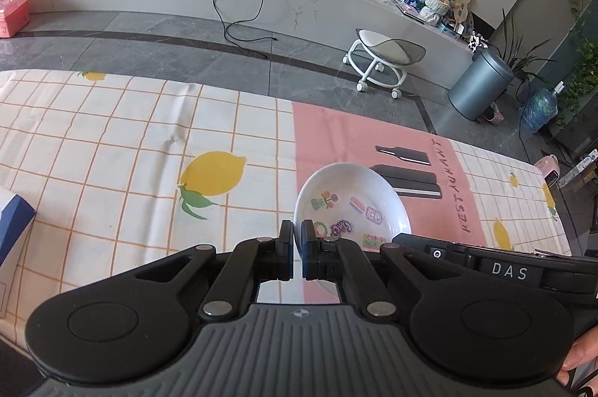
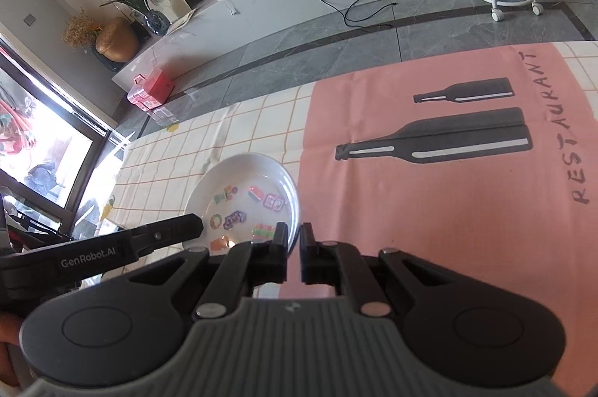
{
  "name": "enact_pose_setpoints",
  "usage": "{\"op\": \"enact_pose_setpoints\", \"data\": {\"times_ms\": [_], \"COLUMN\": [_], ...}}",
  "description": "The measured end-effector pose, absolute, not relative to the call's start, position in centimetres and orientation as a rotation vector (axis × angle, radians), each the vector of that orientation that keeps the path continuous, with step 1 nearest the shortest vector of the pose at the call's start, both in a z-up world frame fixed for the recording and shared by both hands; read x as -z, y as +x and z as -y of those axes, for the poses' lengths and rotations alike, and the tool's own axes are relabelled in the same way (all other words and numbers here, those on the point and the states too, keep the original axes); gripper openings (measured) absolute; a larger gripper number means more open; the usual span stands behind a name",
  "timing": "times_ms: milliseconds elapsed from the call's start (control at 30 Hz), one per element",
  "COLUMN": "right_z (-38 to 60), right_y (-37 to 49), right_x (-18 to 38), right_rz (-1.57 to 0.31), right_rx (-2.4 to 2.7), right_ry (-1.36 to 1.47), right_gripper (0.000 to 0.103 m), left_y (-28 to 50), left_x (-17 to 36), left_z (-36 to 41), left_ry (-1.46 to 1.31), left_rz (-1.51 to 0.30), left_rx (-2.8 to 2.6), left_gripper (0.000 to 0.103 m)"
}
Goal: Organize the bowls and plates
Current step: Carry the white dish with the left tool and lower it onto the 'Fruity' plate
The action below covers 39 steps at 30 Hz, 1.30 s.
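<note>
Gripping the white bowl [image 1: 351,206] from two sides, you have both grippers clamped on its rim. Your left gripper [image 1: 298,243] has its two black fingers [image 1: 287,240] closed on the rim's left edge, with the thin white wall pinched between the pads. Your right gripper [image 2: 293,245] pinches the opposite side of the rim in the same way, its fingers [image 2: 279,242] drawn tight against the wall.

The bowl has colourful cartoon stickers on its inner surface and appears tilted in the left wrist view, its open face turned toward the camera. It sits over the tablecloth [image 1: 130,135], a white cloth with an orange grid and yellow lemons, right where the pink placemat [image 2: 448,191] begins. That mat carries two dark bottle shapes and the word RESTAURANT along one side. From the pictures you cannot tell whether the bowl's base touches the cloth.

In the right wrist view your left gripper's arm reaches in from the left edge across the bowl. Beyond the table's far edge lie the grey tiled floor and a white wheeled stool [image 1: 385,60].
</note>
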State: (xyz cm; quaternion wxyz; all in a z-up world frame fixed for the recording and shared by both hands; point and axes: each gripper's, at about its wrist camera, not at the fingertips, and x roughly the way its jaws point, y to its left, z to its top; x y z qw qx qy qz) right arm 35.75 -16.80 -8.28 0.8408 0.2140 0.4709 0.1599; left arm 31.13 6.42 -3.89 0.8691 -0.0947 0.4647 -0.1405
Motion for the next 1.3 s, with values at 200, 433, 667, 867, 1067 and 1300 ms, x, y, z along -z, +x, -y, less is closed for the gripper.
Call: {"op": "enact_pose_setpoints", "data": {"times_ms": [200, 433, 667, 867, 1067, 1300], "right_z": [19.7, 23.7, 28.1, 30.7, 31.1, 29.9], "right_y": [29.5, 21.5, 14.3, 9.5, 6.9, 6.6], "right_x": [4.8, 2.5, 4.0, 6.5, 9.1, 10.8], "right_rz": [-0.932, -0.888, -0.898, -0.932, -0.973, -0.991], "right_rx": [-0.323, -0.3, -0.243, -0.177, -0.133, -0.098], "right_ry": [0.506, 0.562, 0.649, 0.715, 0.703, 0.629], "right_gripper": [0.003, 0.002, 0.001, 0.0, 0.0, 0.0], "left_y": [25.7, 18.3, 12.8, 9.9, 7.8, 7.2], "left_x": [-0.7, -2.5, -0.2, 3.9, 7.6, 9.4], "left_z": [-3.0, 1.1, 3.2, 3.6, 3.8, 4.3], "left_ry": [-0.136, -0.105, -0.229, -0.357, -0.37, -0.343], "left_rz": [-0.939, -0.892, -0.921, -1.009, -1.071, -1.08], "left_rx": [0.299, 0.329, 0.362, 0.357, 0.327, 0.289], "left_gripper": [0.003, 0.003, 0.004, 0.003, 0.004, 0.003]}}
